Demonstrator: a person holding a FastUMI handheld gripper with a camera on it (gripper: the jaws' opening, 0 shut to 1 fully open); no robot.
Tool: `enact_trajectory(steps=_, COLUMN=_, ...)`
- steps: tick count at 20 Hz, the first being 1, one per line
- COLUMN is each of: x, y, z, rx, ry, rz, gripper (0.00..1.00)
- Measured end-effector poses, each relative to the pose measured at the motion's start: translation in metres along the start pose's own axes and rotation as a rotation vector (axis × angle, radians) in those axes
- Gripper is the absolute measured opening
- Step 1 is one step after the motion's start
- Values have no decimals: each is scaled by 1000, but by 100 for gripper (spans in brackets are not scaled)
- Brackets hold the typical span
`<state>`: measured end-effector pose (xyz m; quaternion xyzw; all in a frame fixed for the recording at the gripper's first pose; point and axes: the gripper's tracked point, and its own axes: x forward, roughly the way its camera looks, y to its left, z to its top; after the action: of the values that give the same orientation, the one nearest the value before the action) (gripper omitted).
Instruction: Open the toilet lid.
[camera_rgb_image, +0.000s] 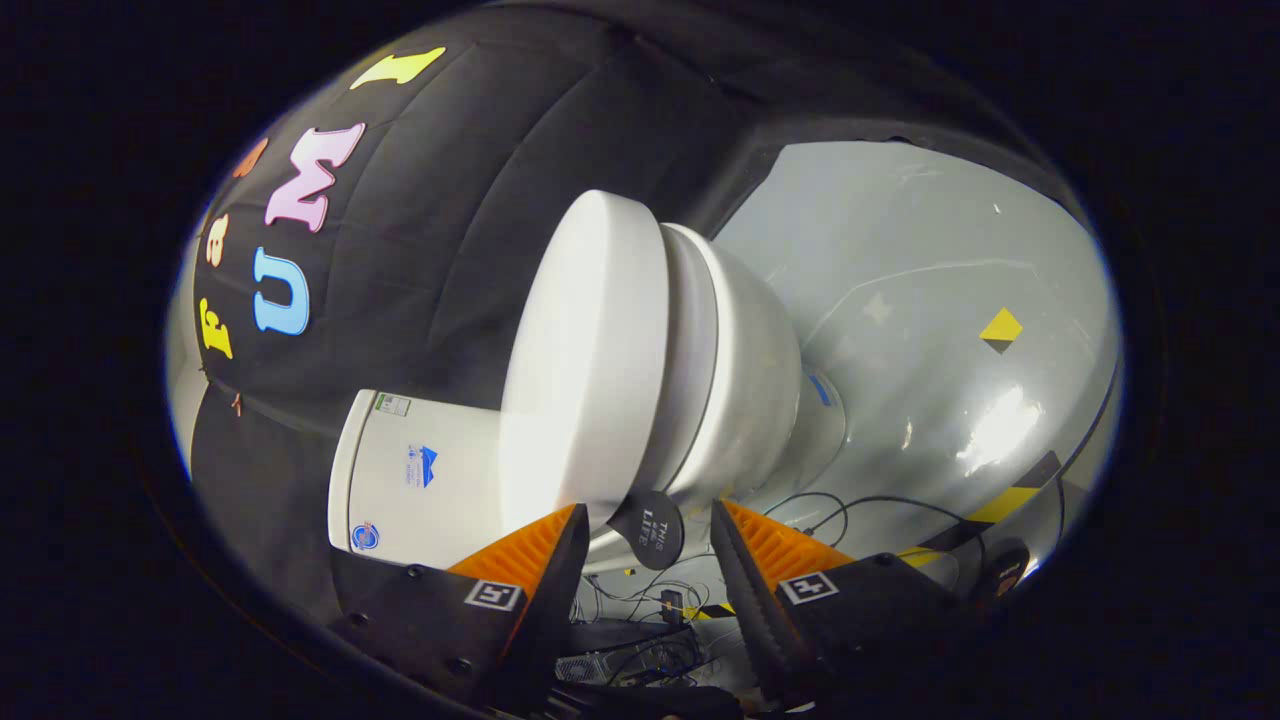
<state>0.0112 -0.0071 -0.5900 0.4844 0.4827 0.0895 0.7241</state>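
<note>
Toilet lid (590, 350) down flat on the seat (695, 350), closed, just ahead of the fingers and a little beyond their tips; view rolled sideways, so lid face toward the booth cloth and bowl (760, 380) toward the floor. Smooth, glossy, rounded at the rim. Probably stiff moulded plastic, fairly light, pivoting on a hinge at the tank (420, 480) end. Likely slippery under the pads, and no handle or lip to be seen. Best hold, by the look of it: the front edge farthest from the tank, where a thin seam separates lid from seat; 1 fingertip hooked under that overhang, then swung up toward the tank. Risk of catching the seat along with the lid, given how close the 2 edges run. Risk too of the lid sliding off a pad and dropping back.

Gripper (645, 525) spread wide, its 2 fingers apart, clamped on nothing, the nearer lid rim in the gap between the tips but whether touching or just short cannot be told.

Small dark round disc (648, 530) between the tips, below the lid rim. Loose cables (850, 505) on the pale floor (920, 300) beyond, with a yellow marker (1001, 328) farther off.
</note>
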Motion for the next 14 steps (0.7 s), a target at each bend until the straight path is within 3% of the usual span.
enact_trajectory(steps=6, x=-3, y=6, z=4, rx=56, ry=4, rz=29, gripper=14)
enact_trajectory(steps=8, x=-5, y=8, z=1, rx=30, ry=8, rz=33, gripper=11)
enact_trajectory(steps=14, x=-13, y=26, z=4, rx=-51, ry=-7, rz=-89, gripper=10)
